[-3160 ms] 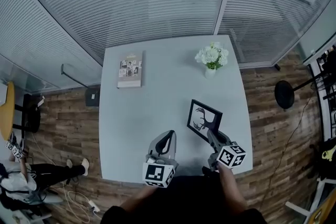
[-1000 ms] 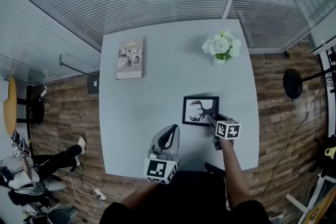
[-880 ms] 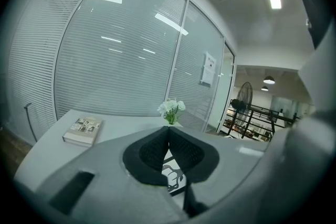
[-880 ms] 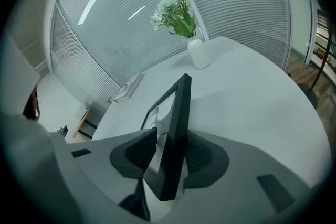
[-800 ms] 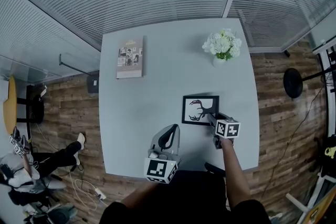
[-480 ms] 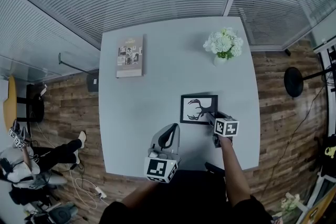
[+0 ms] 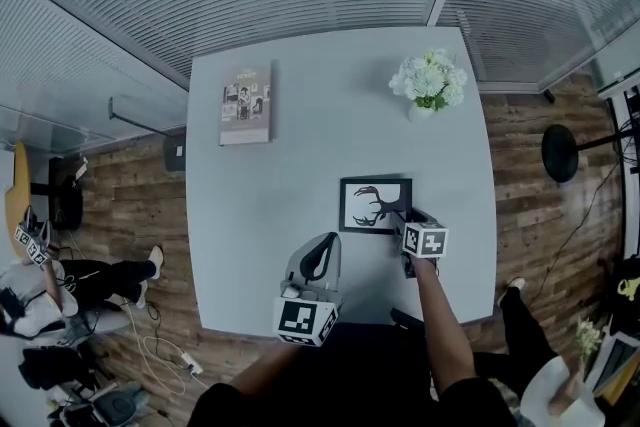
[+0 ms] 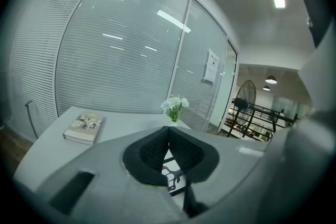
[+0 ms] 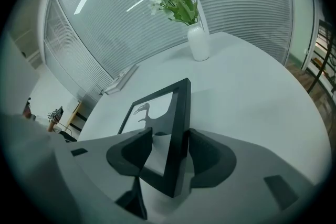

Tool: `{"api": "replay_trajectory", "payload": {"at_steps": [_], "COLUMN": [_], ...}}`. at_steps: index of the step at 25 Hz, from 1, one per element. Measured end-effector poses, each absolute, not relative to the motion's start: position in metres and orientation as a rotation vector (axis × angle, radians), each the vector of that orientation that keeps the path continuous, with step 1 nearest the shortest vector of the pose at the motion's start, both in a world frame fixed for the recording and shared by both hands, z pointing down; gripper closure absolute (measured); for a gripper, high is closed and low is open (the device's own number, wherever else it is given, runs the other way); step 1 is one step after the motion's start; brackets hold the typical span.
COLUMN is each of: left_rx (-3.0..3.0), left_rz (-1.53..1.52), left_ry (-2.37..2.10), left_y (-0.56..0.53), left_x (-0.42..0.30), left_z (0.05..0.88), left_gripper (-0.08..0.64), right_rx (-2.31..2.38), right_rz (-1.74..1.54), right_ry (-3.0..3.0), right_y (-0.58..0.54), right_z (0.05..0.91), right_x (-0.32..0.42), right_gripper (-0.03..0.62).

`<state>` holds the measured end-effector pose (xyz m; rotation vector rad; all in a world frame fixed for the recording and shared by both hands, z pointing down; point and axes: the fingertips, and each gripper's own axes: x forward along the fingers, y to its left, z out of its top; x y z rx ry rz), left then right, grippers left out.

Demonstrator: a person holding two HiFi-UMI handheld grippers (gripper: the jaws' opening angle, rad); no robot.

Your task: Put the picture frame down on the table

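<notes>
Head view: my right gripper [image 7: 405, 218] is holding the picture frame [image 7: 372, 204] by its near right corner, mid-right on the worktop [image 7: 290, 165], well inside every edge. Bare surface is lying all round it.

Left gripper view: my left gripper [image 8: 169, 136] is sitting closed, gripping nothing.

Right gripper view: the jaws are clamping the frame's edge, with the vase [image 9: 198, 42] well apart.

We look down on a grey table [image 7: 300, 165]. A book [image 7: 246, 104] lies at 11 o'clock and white flowers [image 7: 430, 82] at 1 o'clock. The picture frame [image 7: 375, 205] sits at 4 o'clock, with our right gripper [image 7: 406, 219] at its near right corner. Our left gripper [image 7: 320, 257] is at 6 o'clock, apart from the frame.
</notes>
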<state>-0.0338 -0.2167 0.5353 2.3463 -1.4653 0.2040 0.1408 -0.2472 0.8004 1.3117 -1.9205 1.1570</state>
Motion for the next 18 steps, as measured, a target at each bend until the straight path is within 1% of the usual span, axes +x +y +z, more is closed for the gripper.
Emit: {"api": "replay_trajectory", "payload": {"at_steps": [4, 18], "left_rx": [2.339, 2.328], "left_rz": [0.210, 0.224], "left_ry": [-1.463, -1.459], "left_y": [-0.218, -0.220], "left_x": [-0.035, -0.035], "left_z": [0.537, 0.542], "left_gripper": [0.545, 0.545], "right_rx": [1.298, 1.299], "right_rz": [1.069, 1.093], "right_ry": [-1.885, -1.844], "right_y": [-0.247, -0.243], "right_z": [0.806, 0.822], "right_x": [0.141, 0.137], "right_gripper": [0.388, 0.388]}}
